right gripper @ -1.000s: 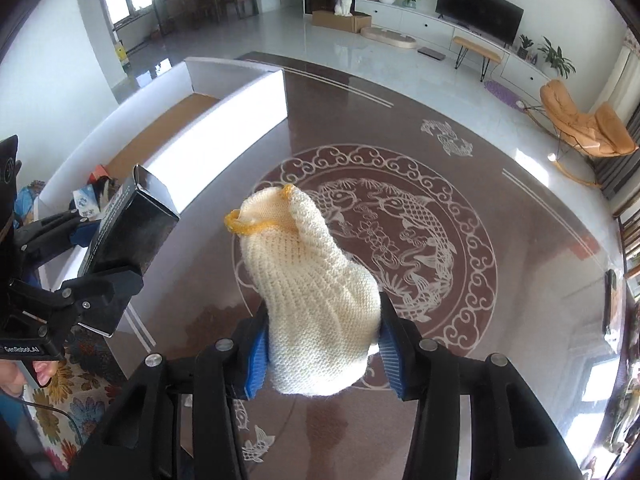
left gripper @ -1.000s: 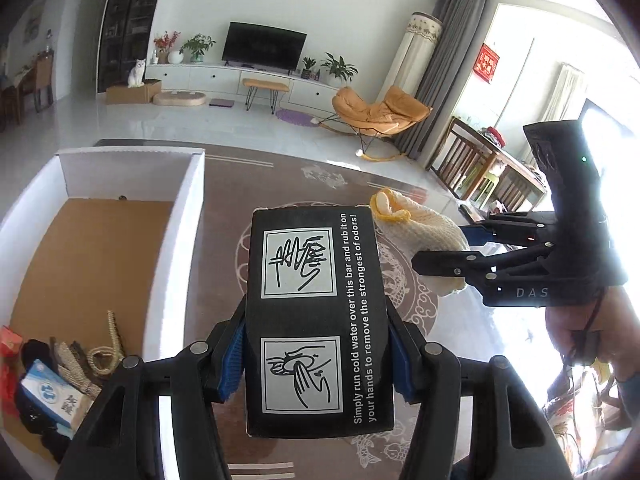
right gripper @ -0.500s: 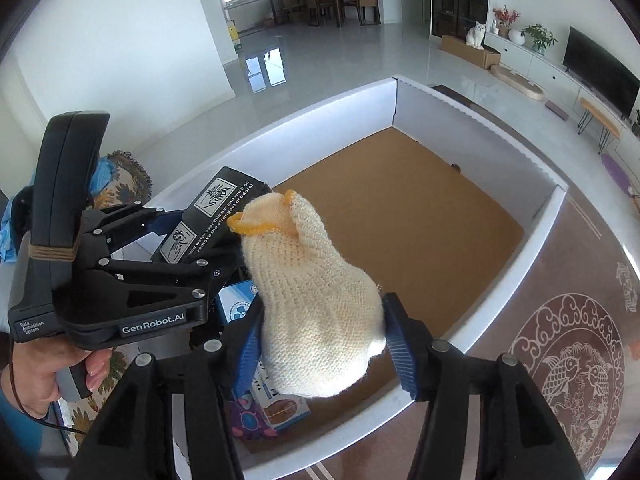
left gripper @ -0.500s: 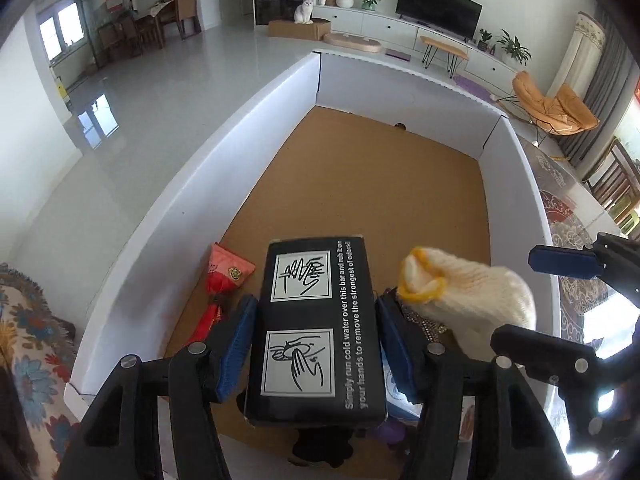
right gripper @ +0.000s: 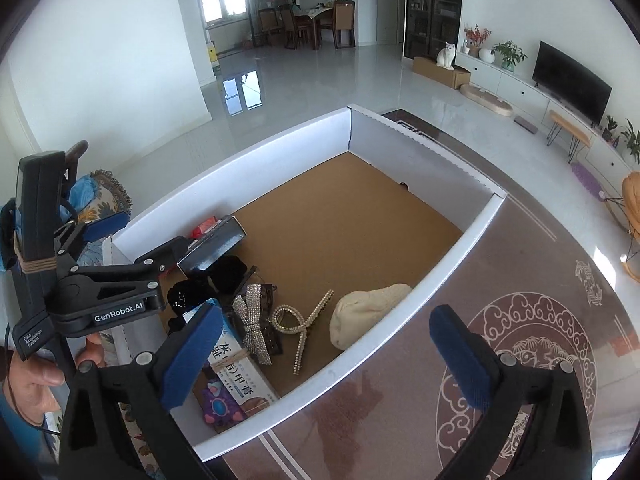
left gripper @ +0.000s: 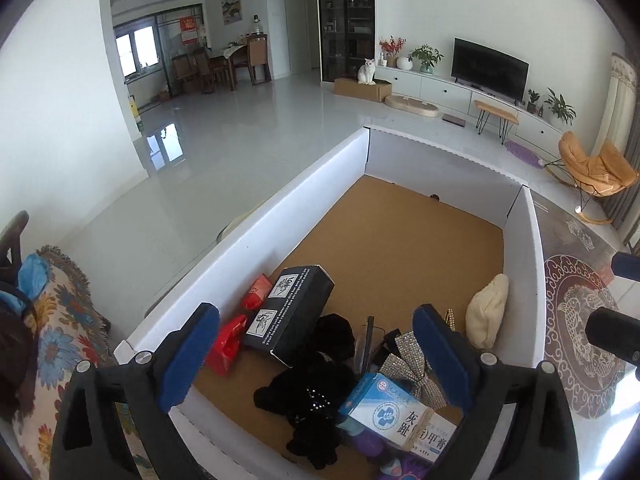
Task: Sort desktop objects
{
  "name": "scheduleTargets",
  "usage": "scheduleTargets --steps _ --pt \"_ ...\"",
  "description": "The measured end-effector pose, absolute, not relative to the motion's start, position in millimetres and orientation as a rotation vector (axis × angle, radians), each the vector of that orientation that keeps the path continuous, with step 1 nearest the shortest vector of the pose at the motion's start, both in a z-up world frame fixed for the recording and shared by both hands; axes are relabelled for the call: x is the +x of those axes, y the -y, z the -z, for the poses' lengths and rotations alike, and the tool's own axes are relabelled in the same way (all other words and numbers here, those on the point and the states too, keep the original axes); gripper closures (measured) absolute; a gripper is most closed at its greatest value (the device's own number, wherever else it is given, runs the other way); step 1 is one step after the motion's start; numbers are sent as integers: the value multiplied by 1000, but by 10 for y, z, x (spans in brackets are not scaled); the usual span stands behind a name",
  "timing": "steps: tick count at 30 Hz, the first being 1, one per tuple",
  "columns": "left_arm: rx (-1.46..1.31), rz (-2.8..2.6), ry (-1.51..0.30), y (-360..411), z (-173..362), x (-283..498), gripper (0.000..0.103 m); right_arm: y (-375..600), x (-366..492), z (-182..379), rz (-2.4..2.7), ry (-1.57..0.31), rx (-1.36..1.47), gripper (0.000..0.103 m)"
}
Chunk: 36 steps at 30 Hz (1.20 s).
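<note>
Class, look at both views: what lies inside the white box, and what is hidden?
Inside the white box: black box, cream knit glove, rhinestone bow, pearl clip, medicine carton, black fabric, red packets. Whatever lies beneath this pile is covered.

White cardboard tray (right gripper: 460, 248), smooth matt walls, floor lined with rough brown cork-like board. Cream knit glove (right gripper: 368, 312), coarse woolly cloth. Black carton (left gripper: 290, 314), matt card with printed white panels. Black fabric item (left gripper: 316, 396), fuzzy, with small sparkly studs. Rhinestone bow (right gripper: 252, 324), glittery. Pearl-studded hair clip (right gripper: 304, 324), shiny beads. Blue-and-white medicine box (left gripper: 396, 412), slightly glossy paperboard. Red packets (left gripper: 228, 344), shiny foil-like plastic. Table top (right gripper: 400, 420) brown, glossy, reflective. Gripper pads (right gripper: 192, 356) blue, matt, rubbery; frames black plastic.
</note>
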<state>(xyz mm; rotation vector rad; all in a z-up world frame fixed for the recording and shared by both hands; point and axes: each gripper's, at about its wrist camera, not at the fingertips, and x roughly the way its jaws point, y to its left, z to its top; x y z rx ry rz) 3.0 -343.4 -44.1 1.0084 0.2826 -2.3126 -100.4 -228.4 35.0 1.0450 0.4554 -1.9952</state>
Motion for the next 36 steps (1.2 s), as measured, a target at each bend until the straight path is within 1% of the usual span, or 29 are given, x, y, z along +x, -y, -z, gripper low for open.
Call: scheduleTargets --steps 5,7,9,14,19,33,36 --pt "915 2227 -229 3195 321 174 5 2081 -1061 -371 2003 -369 1073 0" --pt "927 2267 -282 3168 283 211 5 2051 -1056 -358 1999 -356 1097 0" --pt "953 2286 -310 3144 248 230 5 2050 -1059 -344 1988 -360 1110 0" --pt "892 2243 -193 2977 136 308 5 2110 -1030 -346 1973 -395 1116 0" --pt "867 2204 -159 2910 70 373 5 2186 -972 -378 1972 -435 1085 0" --pt "871 2191 -248 3011 54 497 5 2249 -911 -312 1962 -475 1081 0" --pt "869 2225 -291 3033 41 525 3 2275 -891 -297 1958 -486 1078 0"
